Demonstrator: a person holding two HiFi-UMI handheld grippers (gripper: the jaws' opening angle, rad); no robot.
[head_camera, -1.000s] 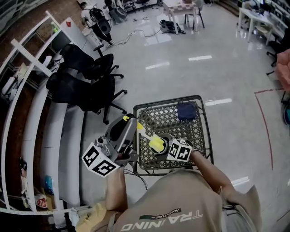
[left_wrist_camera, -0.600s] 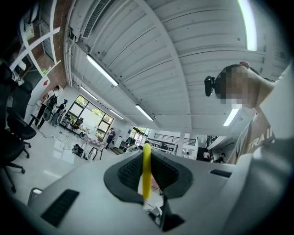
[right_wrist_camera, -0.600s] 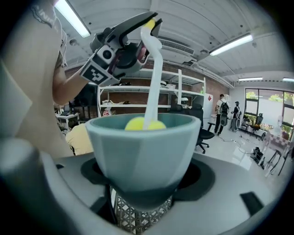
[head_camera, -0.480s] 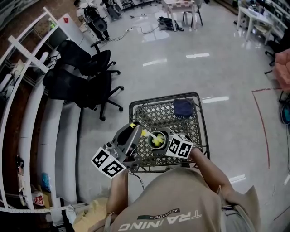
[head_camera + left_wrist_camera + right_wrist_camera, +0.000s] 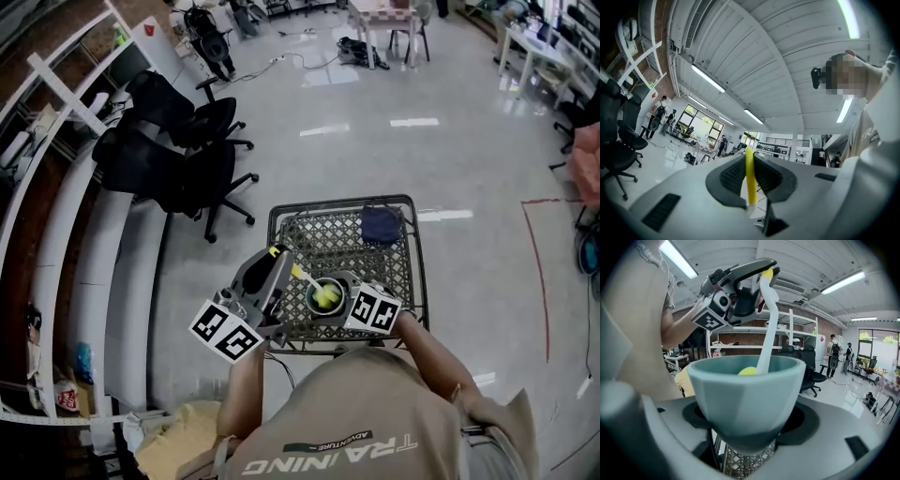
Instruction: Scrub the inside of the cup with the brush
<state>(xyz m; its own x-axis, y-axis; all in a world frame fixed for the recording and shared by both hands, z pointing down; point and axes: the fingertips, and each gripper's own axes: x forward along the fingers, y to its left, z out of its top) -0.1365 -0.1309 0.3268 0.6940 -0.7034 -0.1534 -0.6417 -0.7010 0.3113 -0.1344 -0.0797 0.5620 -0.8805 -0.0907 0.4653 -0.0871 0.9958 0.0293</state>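
Observation:
A pale teal cup (image 5: pixel 746 397) is clamped upright between the jaws of my right gripper (image 5: pixel 747 427); in the head view the cup (image 5: pixel 323 298) hovers over the near part of a wire mesh table (image 5: pixel 394 272). A brush with a white and yellow handle (image 5: pixel 768 319) runs down into the cup, its yellow head (image 5: pixel 747 371) inside. My left gripper (image 5: pixel 750 180) is shut on the yellow handle (image 5: pixel 749 176); in the head view the left gripper (image 5: pixel 277 265) sits left of the cup, with the right gripper (image 5: pixel 339 300) at it.
A dark blue cloth (image 5: pixel 381 225) lies at the mesh table's far right corner. Black office chairs (image 5: pixel 178 159) stand to the left by a curved white counter (image 5: pixel 103 272). Glossy floor surrounds the table, with a red line (image 5: pixel 539 281) at right.
The yellow brush head, which was above the cup's rim a second ago, has gone down into the cup. The left gripper tilted closer to the cup.

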